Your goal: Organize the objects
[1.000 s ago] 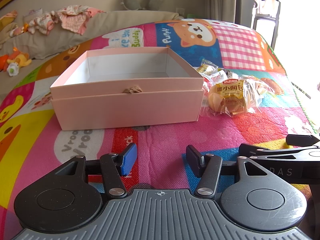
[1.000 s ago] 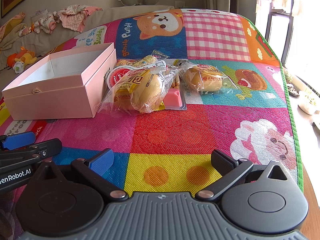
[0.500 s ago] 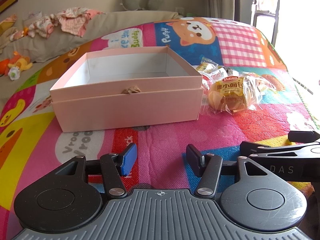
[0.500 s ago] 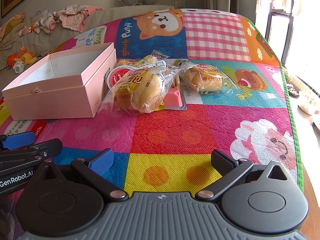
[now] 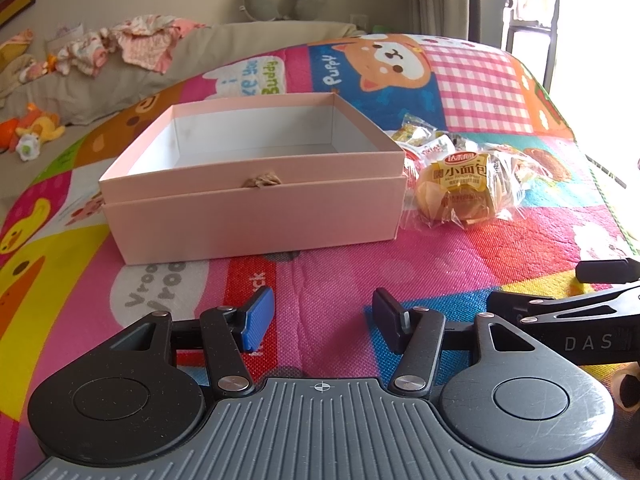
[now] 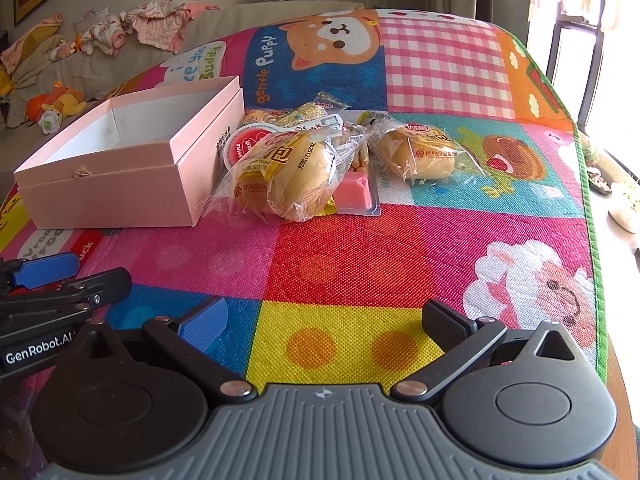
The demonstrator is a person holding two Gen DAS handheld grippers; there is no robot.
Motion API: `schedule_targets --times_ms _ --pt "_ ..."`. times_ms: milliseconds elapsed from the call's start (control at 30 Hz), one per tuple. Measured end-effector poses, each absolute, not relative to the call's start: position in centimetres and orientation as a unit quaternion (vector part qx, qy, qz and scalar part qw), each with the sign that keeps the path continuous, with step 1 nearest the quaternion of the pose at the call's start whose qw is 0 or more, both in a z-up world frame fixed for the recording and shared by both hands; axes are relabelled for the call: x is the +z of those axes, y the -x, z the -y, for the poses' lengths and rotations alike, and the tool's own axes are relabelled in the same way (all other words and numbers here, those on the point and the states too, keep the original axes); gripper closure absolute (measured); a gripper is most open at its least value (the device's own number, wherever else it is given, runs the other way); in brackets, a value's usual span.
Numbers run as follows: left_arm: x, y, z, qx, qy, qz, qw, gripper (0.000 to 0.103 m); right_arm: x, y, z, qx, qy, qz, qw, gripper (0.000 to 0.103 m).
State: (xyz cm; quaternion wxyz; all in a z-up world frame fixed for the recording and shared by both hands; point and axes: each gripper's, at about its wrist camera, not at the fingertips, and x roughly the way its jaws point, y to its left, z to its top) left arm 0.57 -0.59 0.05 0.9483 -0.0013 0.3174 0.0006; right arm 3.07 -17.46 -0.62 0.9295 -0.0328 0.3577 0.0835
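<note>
Sitting open with nothing inside, pink box (image 5: pixel 256 204), bread packets (image 6: pixel 288 176) beside it, both hand-held grippers wide, unladen.

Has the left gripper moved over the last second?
Yes, slightly: in its wrist view the pink box sits a little lower and nearer, so the left gripper eased forward.

Both views are being taken low over the play mat (image 5: pixel 328 268), facing its far edge. The pink box (image 5: pixel 256 204) is being framed head-on by the left wrist camera, obliquely by the right; the box (image 6: pixel 132 168) and bread packets (image 6: pixel 280 176) are being shared.
</note>
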Motion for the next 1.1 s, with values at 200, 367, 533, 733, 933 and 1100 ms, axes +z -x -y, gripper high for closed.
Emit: schedule_targets --times_ms 200,367,533,733,933,1100 --pt "0.1 -0.6 0.5 0.001 0.0 -0.317 0.948 0.042 -0.4 -3.2 17.6 0.096 0.039 -0.372 0.922 0.0" --pt "0.1 -0.5 0.6 0.002 -0.003 -0.317 0.948 0.042 -0.3 -3.4 17.4 0.084 0.033 -0.384 0.919 0.0" --pt "0.0 -0.5 0.6 0.002 -0.003 -0.317 0.948 0.042 -0.3 -3.4 17.4 0.084 0.032 -0.386 0.918 0.0" --pt "0.1 -0.6 0.4 0.0 0.004 -0.317 0.948 0.042 -0.3 -3.1 17.5 0.09 0.033 -0.381 0.92 0.0" --pt "0.2 -0.6 0.0 -0.003 0.018 -0.315 0.949 0.043 0.0 -2.5 17.5 0.107 0.03 -0.375 0.92 0.0" --pt "2.5 0.7 -2.9 -0.01 0.069 -0.312 0.947 0.045 1.1 -2.0 17.8 0.109 0.026 -0.368 0.923 0.0"
